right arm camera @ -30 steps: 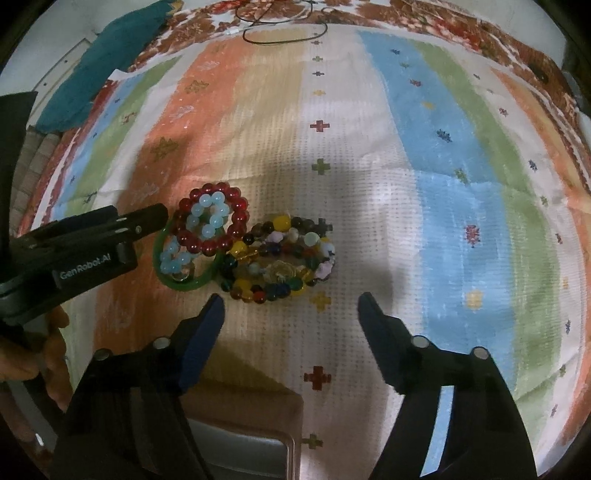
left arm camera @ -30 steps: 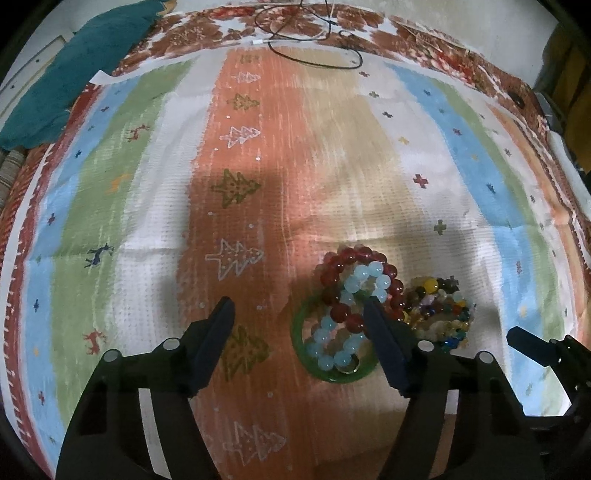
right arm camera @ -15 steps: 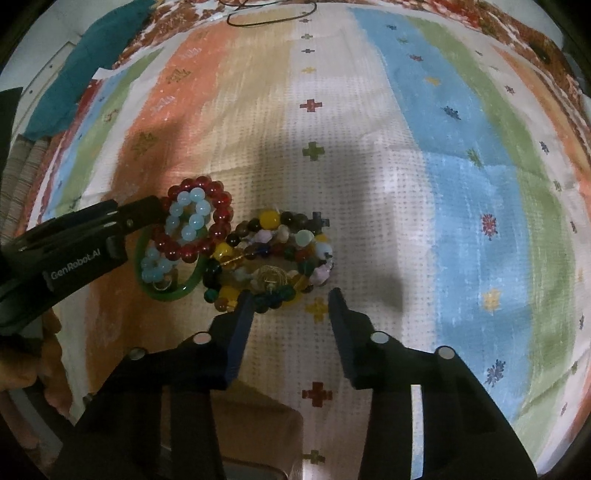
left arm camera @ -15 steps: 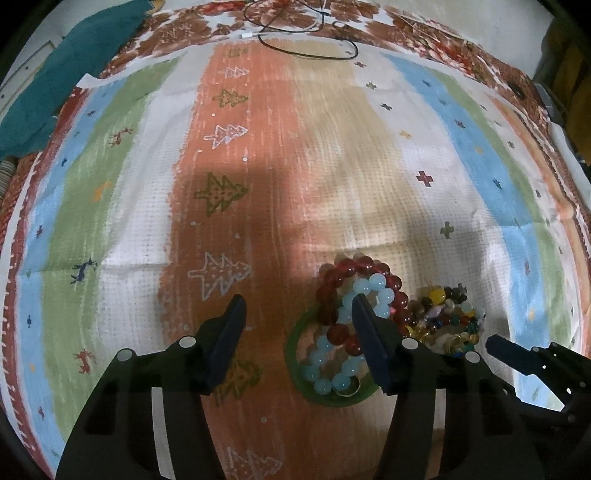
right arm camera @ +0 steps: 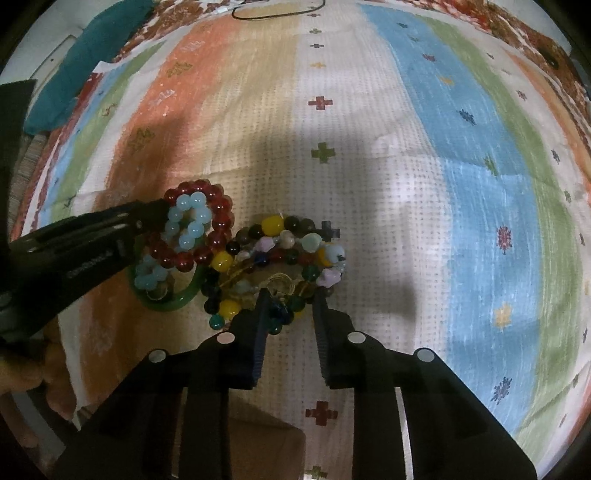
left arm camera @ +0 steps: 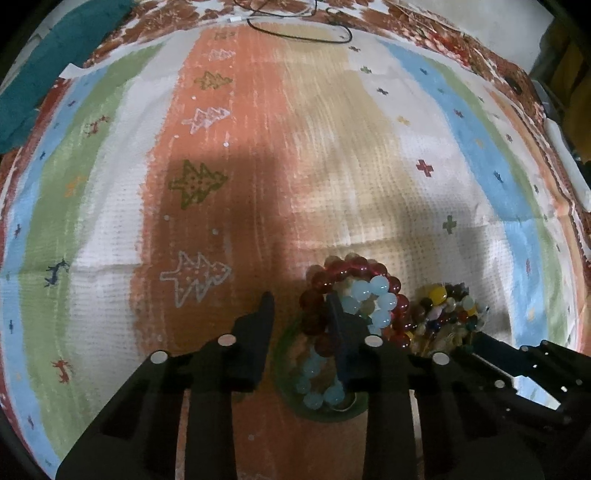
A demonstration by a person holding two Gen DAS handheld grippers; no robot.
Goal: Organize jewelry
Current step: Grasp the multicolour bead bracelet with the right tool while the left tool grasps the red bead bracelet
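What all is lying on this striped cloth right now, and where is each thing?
Dark red round-bead bracelet: one, red, left of the pile, overlapping the green bangle.
Pale blue round-bead bracelet: one, light blue, lying across the red bracelet and into the bangle.
Smooth green bangle ring: one, green, nearest edge of the left cluster.
Tangle of mixed-colour bead bracelets: several, yellow, green, lilac and dark beads, right of the red bracelet.
Black cable: one, black, far edge.
Teal cloth: one, teal, far left corner.
Striped patterned cloth: one, multicoloured, under everything.
Left hand-held gripper: black, jaws apart around the red beads.
Right hand-held gripper: black, jaws apart at the mixed tangle.
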